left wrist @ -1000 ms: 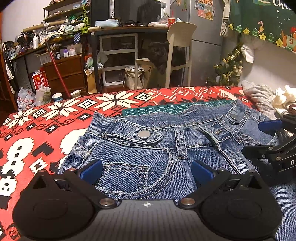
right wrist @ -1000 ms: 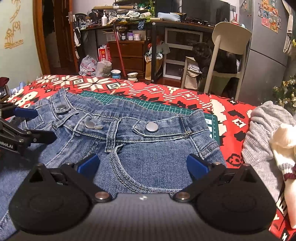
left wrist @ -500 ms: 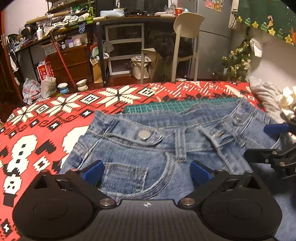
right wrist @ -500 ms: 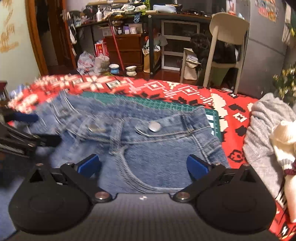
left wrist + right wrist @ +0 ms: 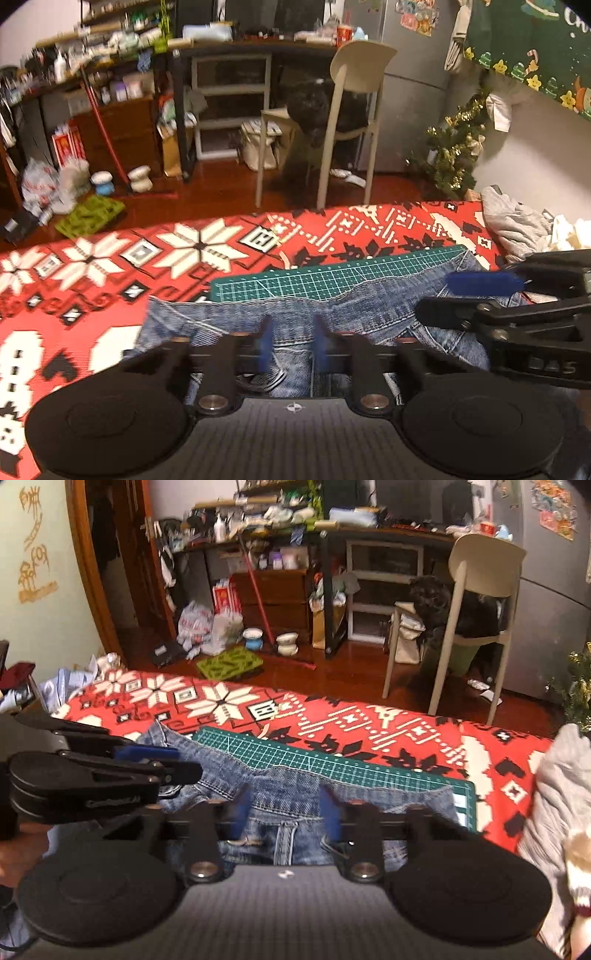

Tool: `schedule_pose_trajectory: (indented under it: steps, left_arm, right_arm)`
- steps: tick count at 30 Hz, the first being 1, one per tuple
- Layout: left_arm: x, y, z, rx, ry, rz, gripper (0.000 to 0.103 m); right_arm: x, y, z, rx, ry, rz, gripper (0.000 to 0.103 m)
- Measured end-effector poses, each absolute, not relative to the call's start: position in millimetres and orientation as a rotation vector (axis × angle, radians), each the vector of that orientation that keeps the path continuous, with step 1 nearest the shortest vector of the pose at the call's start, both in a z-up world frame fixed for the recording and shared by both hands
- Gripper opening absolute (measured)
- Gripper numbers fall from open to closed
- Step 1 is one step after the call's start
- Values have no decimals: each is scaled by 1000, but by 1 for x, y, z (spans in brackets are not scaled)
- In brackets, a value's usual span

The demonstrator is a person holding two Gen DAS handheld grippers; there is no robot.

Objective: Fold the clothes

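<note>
Two grippers now have their blue pads drawn in on the jeans [image 5: 229,321], where a second ago both stood spread wide over the flat denim. The left gripper [image 5: 291,345] has its jaws closing, narrow, with a fold of denim bunched between the pads. The right gripper [image 5: 284,810] is closing too, a little wider, with the waistband and a belt loop between its pads. More of the floor and the chair [image 5: 351,110] shows than before, and the waistband now sits lower in both views, with the metal buttons out of sight.

The jeans are mid-blue denim with pale double stitching, and lie across a green cutting mat [image 5: 332,275] ruled in a fine white grid. Under both is a red blanket [image 5: 110,258], woven-looking, with white snowflakes and black diamonds. The grippers are matte black with round disc housings and ribbed grey bodies.

From the left wrist view, the right gripper [image 5: 484,291] enters at the right edge, cut off by the frame. A grey knit garment [image 5: 561,794] and something cream-coloured lie at the blanket's right side, partly cropped. Both wrist views are motion-blurred around the pads, so how firmly the pads press is hard to judge. The legs of the jeans are hidden beneath the gripper bodies.
</note>
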State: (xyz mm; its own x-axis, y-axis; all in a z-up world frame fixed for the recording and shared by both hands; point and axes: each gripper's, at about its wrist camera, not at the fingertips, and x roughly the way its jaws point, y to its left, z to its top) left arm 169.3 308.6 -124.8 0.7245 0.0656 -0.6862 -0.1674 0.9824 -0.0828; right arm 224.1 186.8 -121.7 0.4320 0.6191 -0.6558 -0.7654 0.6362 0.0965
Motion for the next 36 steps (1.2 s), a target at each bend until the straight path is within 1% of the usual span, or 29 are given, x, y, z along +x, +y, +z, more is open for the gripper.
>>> schedule_pose_trajectory:
  steps: [1, 3, 6, 12, 14, 16, 21, 25, 29, 36]
  left_arm:
    - [173, 310, -127, -152, 757, 123, 9]
    - [179, 312, -131, -165, 766, 111, 5]
    - [187, 316, -135, -184, 785, 85, 5]
    - [200, 315, -143, -130, 787, 102, 2]
    - [204, 316, -143, -122, 786, 105, 2]
    - [207, 318, -142, -125, 788, 110, 2]
    - [205, 328, -132, -172, 786, 116, 2]
    - [180, 338, -111, -200, 744, 97, 2]
    - [148, 347, -97, -220, 752, 120, 2]
    - [79, 364, -102, -263, 794, 207, 2]
  right_arm:
    - [228, 193, -124, -235, 730, 875, 22]
    - [235, 204, -131, -238, 762, 886, 11]
    - [246, 217, -141, -251, 800, 899, 8]
    - [263, 235, -157, -260, 819, 893, 8]
    - [268, 239, -157, -247, 821, 891, 7]
    - [273, 243, -158, -241, 818, 884, 4]
    - [282, 244, -148, -202, 826, 880, 3]
    - [278, 229, -134, -143, 819, 916, 4]
    - [265, 227, -130, -160, 827, 959, 4]
    - [222, 241, -125, -233, 813, 1039, 5]
